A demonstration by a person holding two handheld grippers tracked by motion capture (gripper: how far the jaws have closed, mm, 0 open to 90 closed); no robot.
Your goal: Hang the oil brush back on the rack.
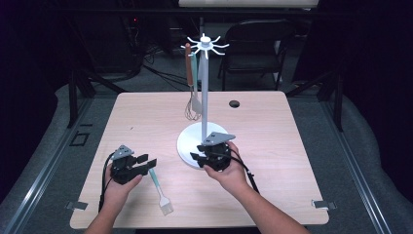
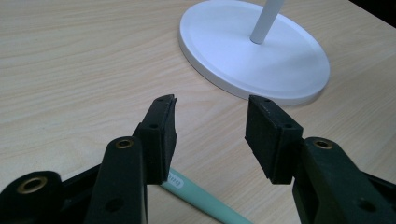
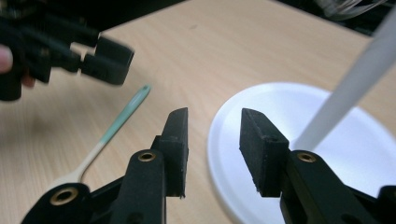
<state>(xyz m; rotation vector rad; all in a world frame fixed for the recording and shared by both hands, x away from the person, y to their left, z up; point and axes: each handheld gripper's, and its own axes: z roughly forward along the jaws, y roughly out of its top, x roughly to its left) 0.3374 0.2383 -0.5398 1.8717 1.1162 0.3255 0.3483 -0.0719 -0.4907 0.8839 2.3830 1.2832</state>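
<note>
A white utensil stand (image 1: 204,87) rises from a round base (image 1: 187,144) at mid-table. A brown-handled whisk (image 1: 190,73) and a pale-handled utensil hang from its top hooks. A teal-handled brush (image 1: 159,187) lies flat on the table, bristles toward the front edge. My left gripper (image 1: 147,163) hovers open just above the brush's handle end (image 2: 205,200), with nothing between its jaws (image 2: 211,121). My right gripper (image 1: 198,152) is open and empty over the near-left rim of the base (image 3: 261,107), with the pole (image 3: 350,84) to its right and the brush (image 3: 119,121) to its left.
The light wooden table (image 1: 272,126) has a small dark hole (image 1: 234,104) behind the stand. A dark folding chair (image 1: 255,44) stands beyond the far edge. Bare tabletop stretches to the right of the stand and along the far left.
</note>
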